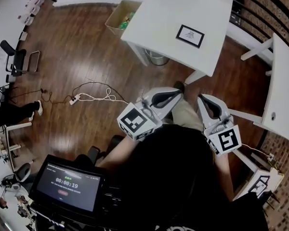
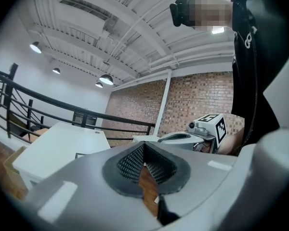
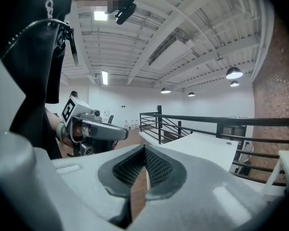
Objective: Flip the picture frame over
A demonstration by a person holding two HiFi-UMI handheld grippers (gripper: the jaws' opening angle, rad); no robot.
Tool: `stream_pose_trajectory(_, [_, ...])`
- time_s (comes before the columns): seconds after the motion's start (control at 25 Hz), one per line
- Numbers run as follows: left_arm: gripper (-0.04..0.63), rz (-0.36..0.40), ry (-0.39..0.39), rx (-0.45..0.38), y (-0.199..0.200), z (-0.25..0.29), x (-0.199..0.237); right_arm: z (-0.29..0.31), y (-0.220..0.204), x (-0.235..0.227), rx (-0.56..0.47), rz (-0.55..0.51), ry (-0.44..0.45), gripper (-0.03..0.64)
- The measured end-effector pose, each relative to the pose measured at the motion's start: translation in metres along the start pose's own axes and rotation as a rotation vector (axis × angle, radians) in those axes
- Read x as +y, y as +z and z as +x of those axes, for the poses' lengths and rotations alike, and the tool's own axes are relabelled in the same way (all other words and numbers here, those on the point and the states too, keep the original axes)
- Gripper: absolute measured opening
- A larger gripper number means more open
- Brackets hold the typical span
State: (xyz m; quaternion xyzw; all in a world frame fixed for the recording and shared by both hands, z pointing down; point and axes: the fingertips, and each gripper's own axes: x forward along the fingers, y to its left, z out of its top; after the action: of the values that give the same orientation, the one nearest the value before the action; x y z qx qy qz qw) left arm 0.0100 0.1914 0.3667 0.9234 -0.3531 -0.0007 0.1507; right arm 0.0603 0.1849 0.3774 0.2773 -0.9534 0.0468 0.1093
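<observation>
Closest to the lens, the person (image 1: 178,177) in dark clothing fills the lower middle of the head view, with both arms drawn in front of the chest. The left hand-held gripper (image 1: 173,95) reaches toward the upper right of the frame, its marker cube (image 1: 135,121) nearest the body. The right hand-held gripper (image 1: 205,101) reaches up and slightly left, with its own cube at the lower right. Their two noses are near each other but apart, over the wooden floor (image 1: 77,47). Both point roughly level toward the white tabletop (image 1: 168,8) and stop short of it.

In the left gripper view the ribbed pads (image 2: 132,163) are pressed together with nothing between them. The right gripper view shows the same, its pads closed on each other and empty. That view also catches the left hand-held gripper at the left of the frame, gripped by a hand (image 3: 65,130).

The picture frame (image 1: 190,35) lies flat on the tabletop in the upper right part of the head view, near the tabletop's right edge and well apart from both grippers. Its black border surrounds a pale sheet with a small dark drawing.

Beneath the tabletop stands a metal bin (image 1: 157,58), and a cardboard box (image 1: 119,16) sits on the floor to its left. A white power strip (image 1: 76,100) with its cable trails across the floor left of the grippers. A tablet (image 1: 67,182) showing a timer sits in the lower left.
</observation>
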Motion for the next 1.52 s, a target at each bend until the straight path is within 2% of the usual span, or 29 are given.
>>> stream_pose_trajectory(0.36, [0.014, -0.010, -0.036, -0.014, -0.017, -0.021, -0.078, -0.066, -0.002, 0.052, 0.019, -0.016, -0.003, -0.008])
stream_pose_trajectory(0.56, [0.014, 0.023, -0.077, -0.031, -0.016, -0.023, -0.110, -0.088, 0.006, 0.068, -0.015, -0.012, -0.016, -0.008])
stream_pose_trajectory(0.72, [0.014, 0.069, -0.099, -0.027, -0.019, -0.012, -0.137, -0.118, 0.000, 0.066, -0.002, -0.038, -0.029, -0.008])
stream_pose_trajectory(1.04, [0.014, 0.142, -0.168, 0.037, -0.025, 0.022, -0.208, -0.177, 0.005, 0.063, -0.071, 0.012, 0.000, -0.008])
stream_pose_trajectory(1.36, [0.014, 0.140, -0.191, 0.059, -0.040, 0.049, -0.280, -0.247, -0.013, 0.060, -0.064, 0.023, 0.028, -0.008])
stream_pose_trajectory(1.52, [0.014, 0.137, -0.195, 0.065, -0.046, 0.052, -0.297, -0.262, -0.018, 0.063, -0.072, 0.032, 0.047, -0.008])
